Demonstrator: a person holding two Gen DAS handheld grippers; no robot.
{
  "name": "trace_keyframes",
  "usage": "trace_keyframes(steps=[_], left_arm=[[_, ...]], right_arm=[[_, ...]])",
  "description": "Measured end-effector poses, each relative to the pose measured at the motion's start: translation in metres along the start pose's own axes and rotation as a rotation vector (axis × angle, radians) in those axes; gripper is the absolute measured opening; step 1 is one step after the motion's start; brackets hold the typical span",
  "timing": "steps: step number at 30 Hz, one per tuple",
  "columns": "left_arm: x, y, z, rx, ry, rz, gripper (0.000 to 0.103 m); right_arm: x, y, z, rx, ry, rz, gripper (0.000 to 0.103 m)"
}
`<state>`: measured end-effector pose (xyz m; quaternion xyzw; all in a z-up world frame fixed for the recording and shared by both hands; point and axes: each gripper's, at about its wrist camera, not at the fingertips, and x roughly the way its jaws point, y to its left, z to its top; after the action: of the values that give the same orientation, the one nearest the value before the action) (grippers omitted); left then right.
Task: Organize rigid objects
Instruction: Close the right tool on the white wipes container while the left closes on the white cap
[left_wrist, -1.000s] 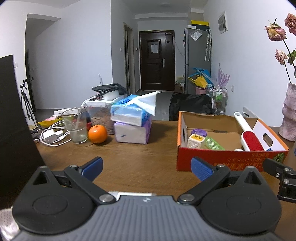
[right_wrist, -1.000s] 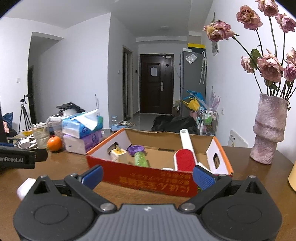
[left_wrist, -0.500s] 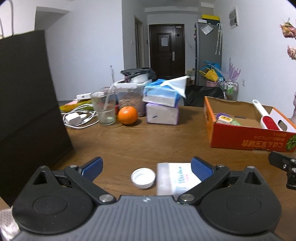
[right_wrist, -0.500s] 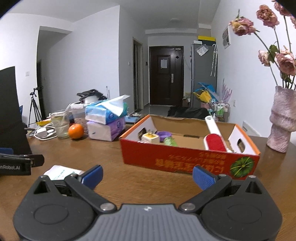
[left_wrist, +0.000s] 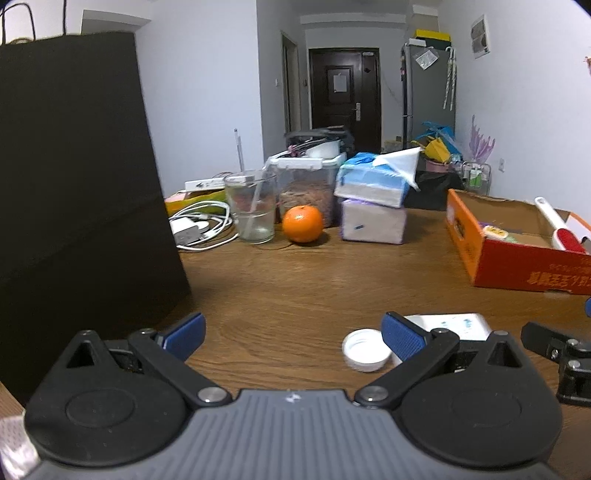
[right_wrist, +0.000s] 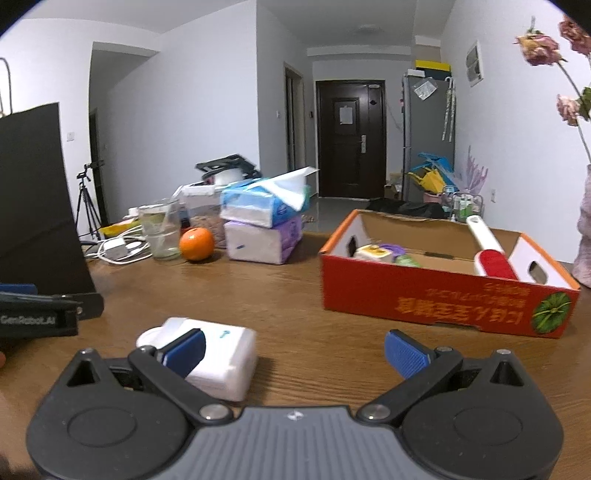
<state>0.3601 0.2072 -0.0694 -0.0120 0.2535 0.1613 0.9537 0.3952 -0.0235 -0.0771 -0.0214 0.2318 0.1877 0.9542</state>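
A white rectangular box (right_wrist: 218, 354) lies on the wooden table near its front, with a white round cap (left_wrist: 365, 350) beside it. The box also shows in the left wrist view (left_wrist: 450, 325), behind my left gripper's right finger. My left gripper (left_wrist: 293, 334) is open and empty, low over the table, left of the cap. My right gripper (right_wrist: 293, 349) is open and empty; its left finger overlaps the white box. An orange cardboard box (right_wrist: 436, 295) at the right holds a red lint brush (right_wrist: 491, 258) and several small items.
A tall black paper bag (left_wrist: 74, 184) stands at the left. At the back are a glass (left_wrist: 255, 210), an orange (left_wrist: 302, 229), white cables (left_wrist: 199, 229), stacked tissue packs (left_wrist: 373, 206) and a plastic container (left_wrist: 306, 184). A pink vase (right_wrist: 583, 236) stands at far right.
Both grippers have pulled back and swung left. The orange box has shifted right and farther off in both views. The white box and cap, out of sight at first, now lie by the fingertips.
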Motion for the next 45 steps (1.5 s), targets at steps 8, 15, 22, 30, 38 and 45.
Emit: trace_keyframes(steps=[8,15,22,30,38,45], left_arm=[[0.012,0.030,-0.001,-0.016,0.019,0.030,0.103],[0.020,0.049,0.001,-0.060,0.038,0.049,0.103],[0.022,0.052,0.001,-0.069,0.042,0.041,0.103],[0.027,0.048,-0.001,-0.062,0.054,0.044,0.103],[0.034,0.047,-0.005,-0.069,0.070,0.043,0.103],[0.044,0.048,-0.009,-0.087,0.096,0.043,0.103]], right_arm=[[0.022,0.045,-0.002,-0.028,0.049,0.032,0.103],[0.044,0.074,0.001,-0.030,0.080,-0.001,0.103],[0.069,0.083,-0.002,-0.043,0.119,-0.092,0.103],[0.084,0.080,-0.009,-0.032,0.166,-0.087,0.092],[0.078,0.076,-0.008,-0.044,0.147,-0.048,0.082],[0.066,0.058,-0.003,-0.031,0.091,-0.030,0.082]])
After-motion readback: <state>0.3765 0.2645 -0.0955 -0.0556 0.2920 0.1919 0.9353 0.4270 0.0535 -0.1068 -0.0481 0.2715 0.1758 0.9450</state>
